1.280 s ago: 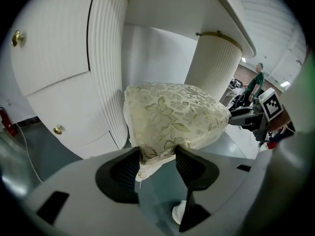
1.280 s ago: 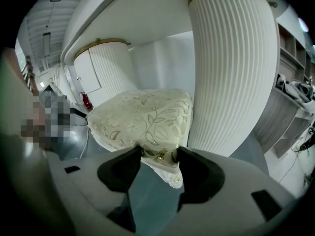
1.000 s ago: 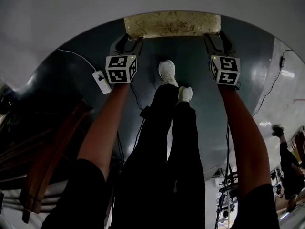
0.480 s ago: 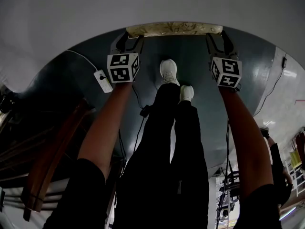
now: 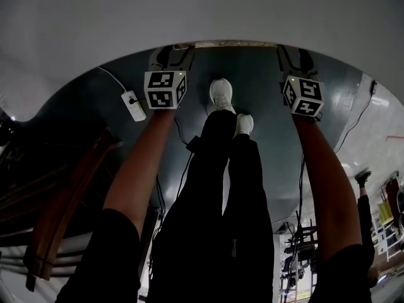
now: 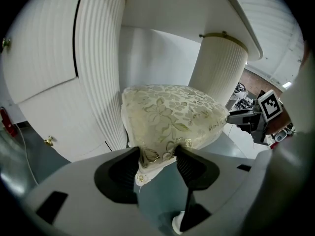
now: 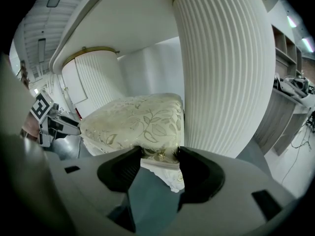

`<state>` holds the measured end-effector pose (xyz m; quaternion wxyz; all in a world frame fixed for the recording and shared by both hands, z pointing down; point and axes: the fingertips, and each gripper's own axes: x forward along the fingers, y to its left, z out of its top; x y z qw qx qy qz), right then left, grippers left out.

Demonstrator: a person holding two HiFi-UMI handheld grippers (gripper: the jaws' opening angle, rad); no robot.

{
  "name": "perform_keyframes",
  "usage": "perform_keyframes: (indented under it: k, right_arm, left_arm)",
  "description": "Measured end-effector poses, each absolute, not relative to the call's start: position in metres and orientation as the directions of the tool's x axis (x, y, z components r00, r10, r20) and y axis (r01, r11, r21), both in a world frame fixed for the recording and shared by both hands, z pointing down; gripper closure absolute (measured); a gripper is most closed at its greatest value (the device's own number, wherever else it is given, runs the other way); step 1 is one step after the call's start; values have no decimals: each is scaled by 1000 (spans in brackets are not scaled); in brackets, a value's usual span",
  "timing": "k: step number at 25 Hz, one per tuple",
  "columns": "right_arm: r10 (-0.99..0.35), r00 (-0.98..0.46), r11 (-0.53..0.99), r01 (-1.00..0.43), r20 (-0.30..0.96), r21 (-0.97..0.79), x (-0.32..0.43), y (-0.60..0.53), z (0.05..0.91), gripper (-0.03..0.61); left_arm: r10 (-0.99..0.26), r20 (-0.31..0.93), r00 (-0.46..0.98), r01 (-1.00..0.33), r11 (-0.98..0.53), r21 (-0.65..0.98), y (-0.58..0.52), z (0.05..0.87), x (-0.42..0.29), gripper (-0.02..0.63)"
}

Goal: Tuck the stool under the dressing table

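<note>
The stool's cream floral cushion sits between the dressing table's two fluted white pedestals, beneath the white tabletop. In the head view only a thin strip of the cushion shows at the tabletop's edge. My left gripper is shut on the cushion's near left corner, and its marker cube shows in the head view. My right gripper is shut on the cushion's near right corner, close beside the right pedestal. Each gripper shows in the other's view.
A white power strip and its cable lie on the dark floor left of my left arm. Dark wooden furniture stands at the left. The person's white shoes are between the two arms. Another person is at the far right.
The stool has slid forward under the tabletop with both grippers. Its cushion went from fully visible in the head view to a thin strip.
</note>
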<state>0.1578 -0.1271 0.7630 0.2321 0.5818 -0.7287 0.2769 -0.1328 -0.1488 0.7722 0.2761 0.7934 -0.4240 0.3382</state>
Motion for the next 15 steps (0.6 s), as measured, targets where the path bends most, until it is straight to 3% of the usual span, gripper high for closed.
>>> perform_keyframes:
  k: [15]
  right_arm:
    - [-734,-180,169,-982,655,-81,161,-128,749,342]
  left_arm:
    - [-512,734,446,-833,-537,131,-153,763,-130,370]
